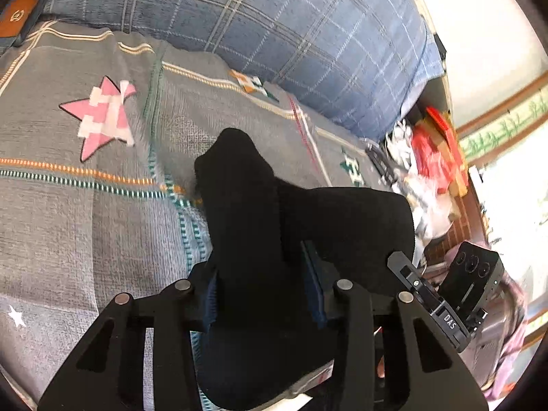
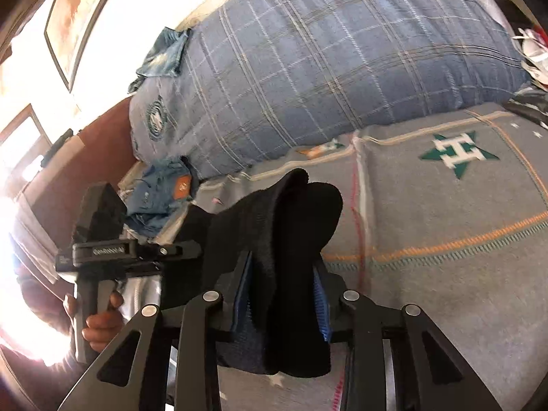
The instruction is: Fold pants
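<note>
The pants (image 1: 246, 205) are black fabric, bunched and lifted above a grey patterned blanket (image 1: 85, 222) on a bed. My left gripper (image 1: 263, 291) is shut on a thick fold of them, which sticks up between its blue pads. My right gripper (image 2: 284, 294) is shut on another fold of the same black pants (image 2: 294, 226). The right gripper's body (image 1: 441, 304) shows at the right of the left wrist view. The left gripper's body (image 2: 102, 250), held by a hand, shows at the left of the right wrist view. Most of the pants hang hidden below the fingers.
A large blue plaid pillow (image 1: 291, 34) lies along the far side of the bed. Folded blue jeans (image 2: 157, 198) lie at its end. Red and white clutter (image 1: 431, 157) sits beside the bed. The blanket (image 2: 445, 239) has star patches.
</note>
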`<state>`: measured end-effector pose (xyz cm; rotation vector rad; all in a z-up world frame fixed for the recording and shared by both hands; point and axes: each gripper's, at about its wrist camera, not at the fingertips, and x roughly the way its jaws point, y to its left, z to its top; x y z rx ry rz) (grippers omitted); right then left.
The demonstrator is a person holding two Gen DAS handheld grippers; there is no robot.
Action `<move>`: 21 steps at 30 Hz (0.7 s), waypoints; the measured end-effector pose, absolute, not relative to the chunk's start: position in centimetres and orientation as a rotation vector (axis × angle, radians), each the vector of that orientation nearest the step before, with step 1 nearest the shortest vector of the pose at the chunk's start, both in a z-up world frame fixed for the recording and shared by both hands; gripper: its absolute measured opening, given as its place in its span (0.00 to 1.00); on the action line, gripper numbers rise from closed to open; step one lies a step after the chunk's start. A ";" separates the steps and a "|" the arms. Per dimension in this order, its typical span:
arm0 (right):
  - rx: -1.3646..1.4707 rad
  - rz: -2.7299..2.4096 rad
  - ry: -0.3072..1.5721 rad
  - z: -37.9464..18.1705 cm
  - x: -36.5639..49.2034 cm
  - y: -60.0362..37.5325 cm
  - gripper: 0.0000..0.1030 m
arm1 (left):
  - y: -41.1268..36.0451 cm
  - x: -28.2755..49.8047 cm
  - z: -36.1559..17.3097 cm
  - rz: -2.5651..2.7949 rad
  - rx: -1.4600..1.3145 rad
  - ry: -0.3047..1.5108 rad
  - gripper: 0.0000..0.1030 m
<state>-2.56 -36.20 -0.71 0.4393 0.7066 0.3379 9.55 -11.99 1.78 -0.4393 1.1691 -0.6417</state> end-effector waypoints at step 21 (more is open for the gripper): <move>0.434 0.424 0.924 0.7 3.4 -31.9 0.34 | -9.0 10.9 1.8 -0.578 -0.430 1.296 0.38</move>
